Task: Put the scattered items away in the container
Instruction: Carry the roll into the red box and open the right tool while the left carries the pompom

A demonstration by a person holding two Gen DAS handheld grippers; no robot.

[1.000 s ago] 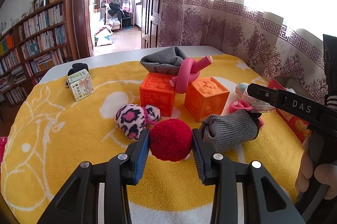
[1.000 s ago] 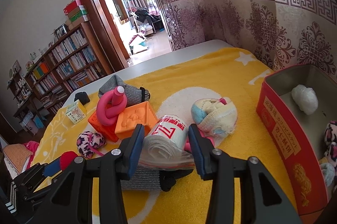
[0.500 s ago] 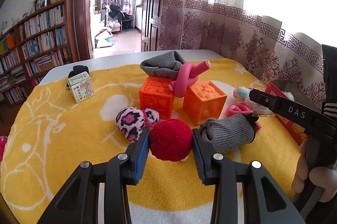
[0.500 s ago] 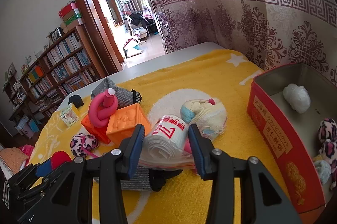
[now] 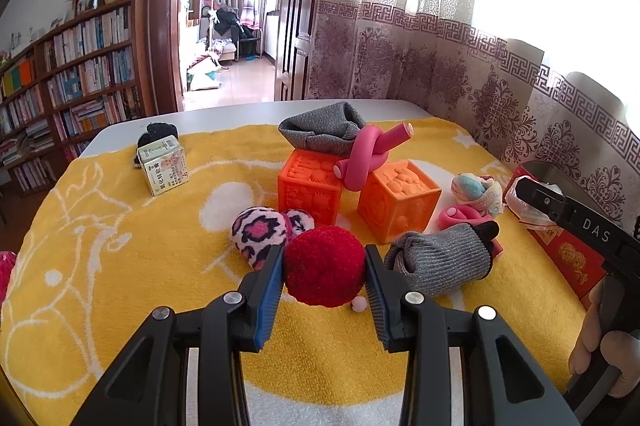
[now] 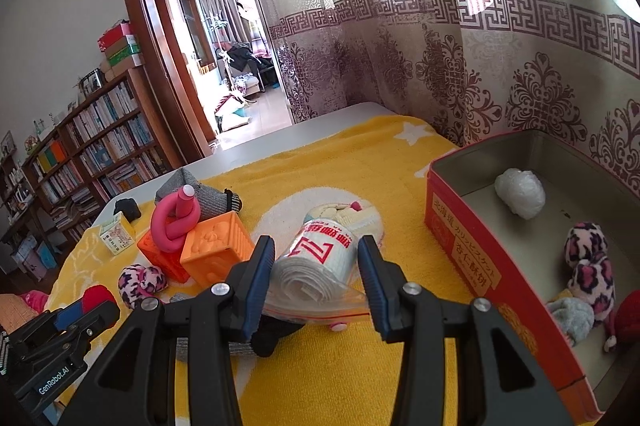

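Bagged cloth roll (image 6: 316, 266), clamped in the right gripper (image 6: 316, 280), has been carried closer to the open red tin (image 6: 460, 246) than a second ago; release inside is judged next. Red pompom (image 5: 324, 266) remains pinched in the left gripper (image 5: 324, 284) above the yellow-blanketed surface (image 5: 120, 246). Orange blocks (image 5: 396, 202) and grey sock (image 5: 440, 258) lie alongside; the tin's near wall must be cleared.

Black hand-held gripper (image 5: 324, 266), blue ribbed pads (image 5: 271, 290), silver screws, white "DAS" lettering, bare fingers (image 5: 588, 350)
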